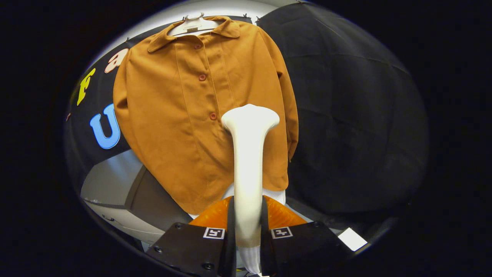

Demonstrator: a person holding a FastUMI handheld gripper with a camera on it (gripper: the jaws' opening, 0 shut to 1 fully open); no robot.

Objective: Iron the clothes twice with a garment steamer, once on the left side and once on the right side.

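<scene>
The gripper [248,231] holds a white garment steamer [249,154] by its handle, with both fingers pressed against the handle's sides, so the jaws are closed narrowly around it. The steamer's long axis runs straight ahead from the jaws, along the line of the fingers, and ends in a wider, flared head beyond them. Further ahead hangs an orange-brown buttoned shirt [184,115] on a pale hanger [192,24], its front facing the gripper. The steamer head appears in front of the shirt's lower part, just to the side of the button row [202,77], on the half of the shirt nearer the dark cloth wall [353,115]; whether the head touches the fabric cannot be told. The shirt's length runs top to bottom, from the collar far beyond the jaws down to the hem [230,196] just ahead of them, so it lines up roughly with the steamer's own axis. Judging from this, the coming stroke likely turns on keeping the head flat against one half of the shirt and travelling along its length. A grey box-like unit [115,184] sits below the shirt, off to one side of the fingers.
</scene>
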